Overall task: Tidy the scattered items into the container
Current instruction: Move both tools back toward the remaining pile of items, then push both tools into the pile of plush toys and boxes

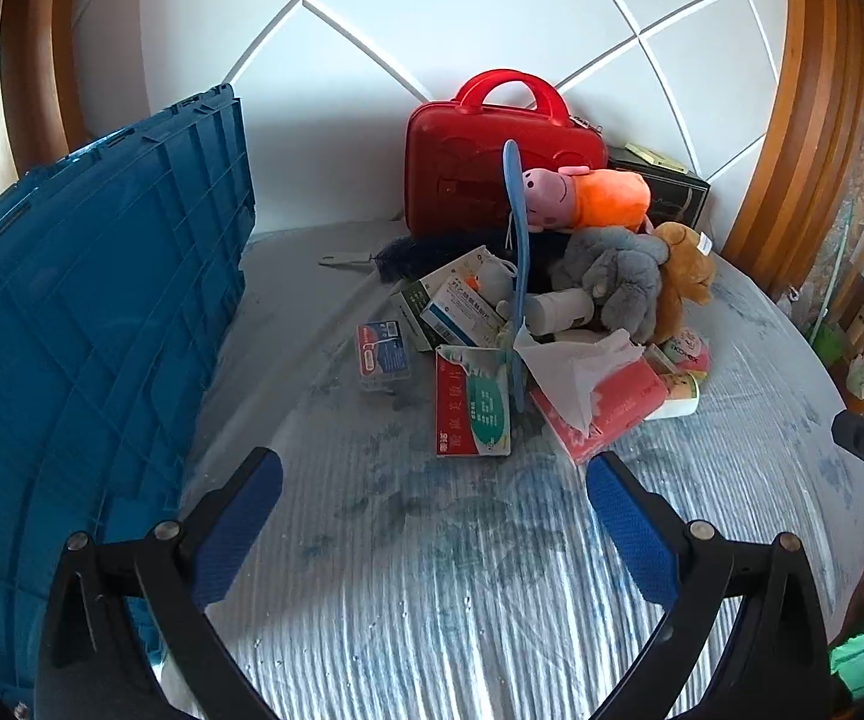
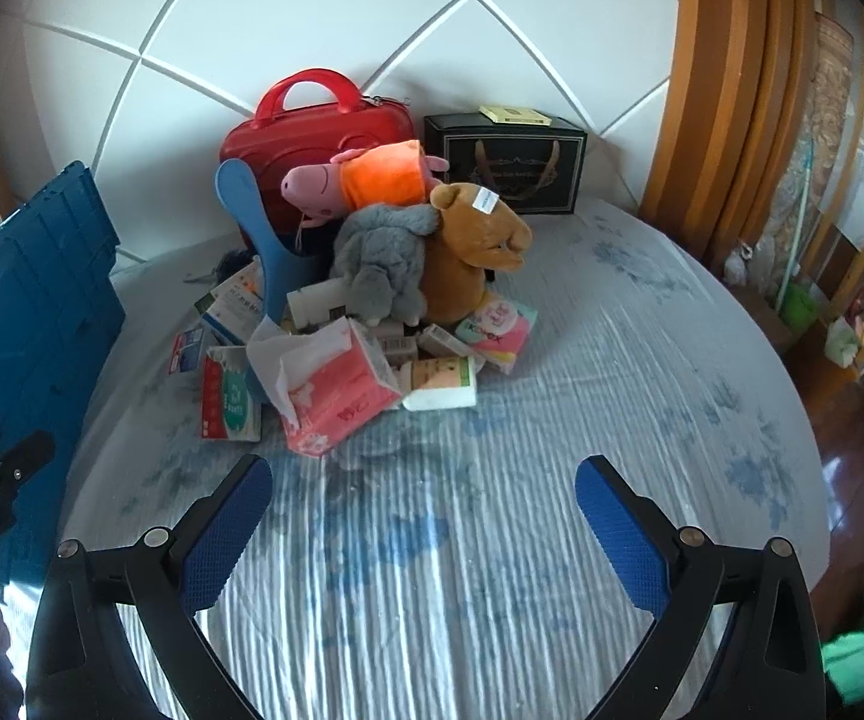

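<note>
A pile of items lies on the bed ahead of both grippers: a pink pig plush (image 1: 582, 195) (image 2: 366, 183), a grey plush (image 1: 618, 276) (image 2: 381, 258), a brown bear plush (image 1: 684, 270) (image 2: 474, 252), a red tissue pack (image 1: 600, 402) (image 2: 336, 396), medicine boxes (image 1: 471, 414) (image 2: 228, 396) and a blue shoehorn (image 1: 519, 276) (image 2: 258, 228). The blue crate (image 1: 90, 312) (image 2: 24, 312) stands at the left. My left gripper (image 1: 432, 480) is open and empty, short of the pile. My right gripper (image 2: 423, 486) is open and empty, short of the pile.
A red case (image 1: 492, 156) (image 2: 312, 138) and a black gift box (image 1: 666, 189) (image 2: 507, 162) stand against the white headboard behind the pile. The striped sheet (image 2: 612, 360) extends right to the bed edge; a wooden frame (image 2: 726, 120) and floor clutter lie beyond.
</note>
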`<state>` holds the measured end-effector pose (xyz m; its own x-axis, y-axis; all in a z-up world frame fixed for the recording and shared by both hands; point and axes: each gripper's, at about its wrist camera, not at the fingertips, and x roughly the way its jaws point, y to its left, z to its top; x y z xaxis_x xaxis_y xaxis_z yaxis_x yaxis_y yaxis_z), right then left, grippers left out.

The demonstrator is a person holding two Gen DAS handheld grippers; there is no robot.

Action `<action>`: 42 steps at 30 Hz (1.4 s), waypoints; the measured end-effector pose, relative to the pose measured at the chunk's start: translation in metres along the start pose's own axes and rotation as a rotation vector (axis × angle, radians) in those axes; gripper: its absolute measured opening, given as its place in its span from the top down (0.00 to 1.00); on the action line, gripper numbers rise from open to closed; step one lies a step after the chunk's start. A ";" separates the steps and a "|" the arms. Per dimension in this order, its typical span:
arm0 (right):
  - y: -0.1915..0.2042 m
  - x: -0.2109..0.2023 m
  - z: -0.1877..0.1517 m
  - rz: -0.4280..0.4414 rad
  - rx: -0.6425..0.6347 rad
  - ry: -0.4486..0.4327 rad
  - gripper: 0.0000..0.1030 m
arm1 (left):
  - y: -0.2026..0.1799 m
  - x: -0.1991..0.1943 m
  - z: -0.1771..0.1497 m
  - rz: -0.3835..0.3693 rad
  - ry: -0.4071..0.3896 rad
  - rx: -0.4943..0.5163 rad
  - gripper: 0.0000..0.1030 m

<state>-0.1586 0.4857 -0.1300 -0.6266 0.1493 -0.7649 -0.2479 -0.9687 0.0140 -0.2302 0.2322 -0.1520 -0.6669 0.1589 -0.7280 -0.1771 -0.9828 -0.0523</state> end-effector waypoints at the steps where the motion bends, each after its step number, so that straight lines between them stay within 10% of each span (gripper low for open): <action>1: 0.000 0.007 0.008 0.006 -0.012 0.001 0.00 | -0.002 0.008 0.005 0.002 -0.001 -0.011 0.00; 16: -0.012 0.153 0.123 0.092 -0.135 0.011 0.04 | -0.003 0.162 0.068 0.176 0.082 -0.106 0.00; 26: 0.026 0.278 0.210 0.099 -0.272 0.018 0.00 | -0.006 0.292 0.139 0.125 0.150 -0.052 0.00; 32: 0.029 0.374 0.209 0.037 -0.288 0.155 0.00 | -0.011 0.342 0.135 0.073 0.228 -0.064 0.00; 42: 0.011 0.356 0.155 0.101 -0.346 0.314 0.00 | -0.015 0.316 0.078 0.119 0.348 -0.034 0.05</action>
<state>-0.4988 0.5588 -0.3028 -0.3684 0.0355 -0.9290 0.0965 -0.9924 -0.0762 -0.4952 0.3044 -0.3282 -0.3944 0.0074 -0.9189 -0.0854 -0.9959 0.0286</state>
